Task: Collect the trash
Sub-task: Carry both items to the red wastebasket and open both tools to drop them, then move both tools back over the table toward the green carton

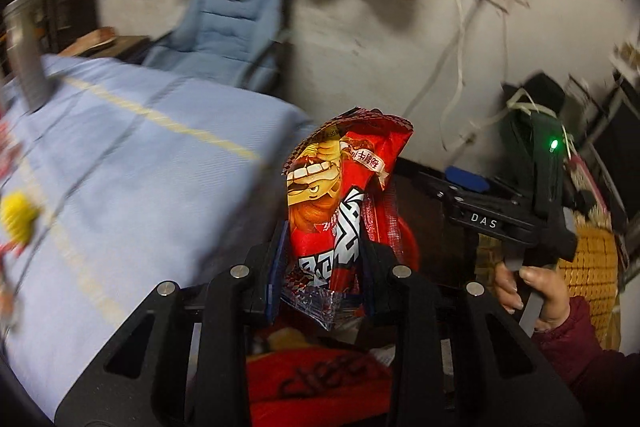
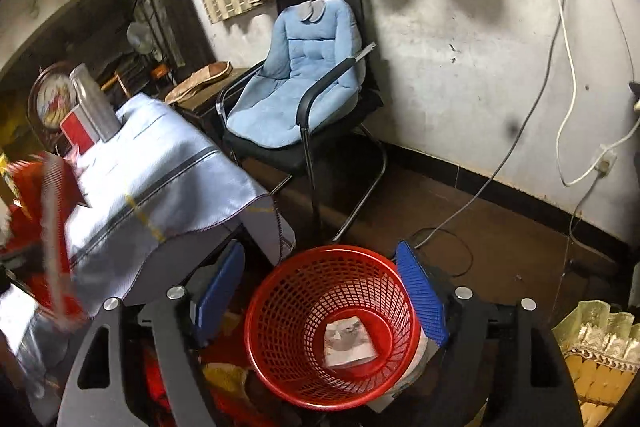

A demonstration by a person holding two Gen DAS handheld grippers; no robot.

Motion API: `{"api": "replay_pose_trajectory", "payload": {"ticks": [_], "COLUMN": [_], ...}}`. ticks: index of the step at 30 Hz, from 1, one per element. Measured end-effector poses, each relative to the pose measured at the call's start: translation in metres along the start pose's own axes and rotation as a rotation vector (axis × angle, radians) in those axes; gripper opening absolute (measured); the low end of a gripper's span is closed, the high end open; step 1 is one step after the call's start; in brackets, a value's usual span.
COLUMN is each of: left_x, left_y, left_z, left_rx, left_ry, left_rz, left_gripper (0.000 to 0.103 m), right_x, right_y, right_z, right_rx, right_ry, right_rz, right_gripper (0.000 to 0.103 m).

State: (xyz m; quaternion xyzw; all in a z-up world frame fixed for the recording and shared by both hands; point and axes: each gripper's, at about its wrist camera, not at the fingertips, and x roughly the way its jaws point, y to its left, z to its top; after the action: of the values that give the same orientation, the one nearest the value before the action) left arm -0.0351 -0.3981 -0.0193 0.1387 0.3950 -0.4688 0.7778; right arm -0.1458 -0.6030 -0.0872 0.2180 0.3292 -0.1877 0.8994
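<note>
now the left claw [image 1: 324, 267] is clamped on a red snack wrapper [image 1: 344, 195], held upright just past the desk's [image 1: 140, 147] cloth-covered corner. the right claw [image 2: 320, 291] stands apart above the red basket [image 2: 332, 331] on the floor, a paper scrap [image 2: 348, 343] inside it.

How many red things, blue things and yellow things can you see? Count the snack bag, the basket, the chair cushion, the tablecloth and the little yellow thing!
Red: 2, the snack bag and the basket.
Blue: 2, the chair cushion and the tablecloth.
Yellow: 1, the little yellow thing.
Total: 5
</note>
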Motion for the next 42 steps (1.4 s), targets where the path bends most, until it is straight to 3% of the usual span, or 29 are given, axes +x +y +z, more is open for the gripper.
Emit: {"api": "replay_pose_trajectory", "payload": {"ticks": [3, 5, 7, 10, 14, 29, 36, 42], "left_x": [0.035, 0.051, 0.062, 0.063, 0.053, -0.031, -0.086, -0.139], "left_y": [-0.020, -0.029, -0.035, -0.038, -0.033, 0.043, 0.097, 0.170], "left_z": [0.009, 0.014, 0.016, 0.020, 0.021, -0.006, -0.033, -0.063], "left_rx": [0.046, 0.058, 0.069, 0.086, 0.085, -0.110, -0.240, -0.363], "left_ry": [0.058, 0.087, 0.098, 0.071, 0.044, -0.083, -0.152, -0.176], "left_rz": [-0.017, -0.023, -0.005, 0.028, 0.076, 0.244, 0.352, 0.520], "left_gripper": [0.036, 0.048, 0.075, 0.087, 0.091, 0.096, 0.096, 0.096], "right_x": [0.004, 0.004, 0.006, 0.005, 0.008, -0.020, -0.035, -0.039], "right_y": [-0.011, -0.015, -0.016, -0.020, -0.021, 0.038, 0.069, 0.104], "right_z": [0.006, 0.008, 0.011, 0.013, 0.014, 0.012, 0.011, 0.009], "right_rx": [0.034, 0.049, 0.061, 0.071, 0.084, -0.038, -0.096, -0.160], "right_ry": [0.006, 0.005, 0.000, -0.005, 0.006, -0.027, -0.037, -0.024], "right_rz": [0.007, 0.012, 0.013, 0.017, 0.032, 0.095, 0.135, 0.177], "right_gripper": [0.077, 0.077, 0.077, 0.077, 0.077, 0.083, 0.086, 0.090]}}
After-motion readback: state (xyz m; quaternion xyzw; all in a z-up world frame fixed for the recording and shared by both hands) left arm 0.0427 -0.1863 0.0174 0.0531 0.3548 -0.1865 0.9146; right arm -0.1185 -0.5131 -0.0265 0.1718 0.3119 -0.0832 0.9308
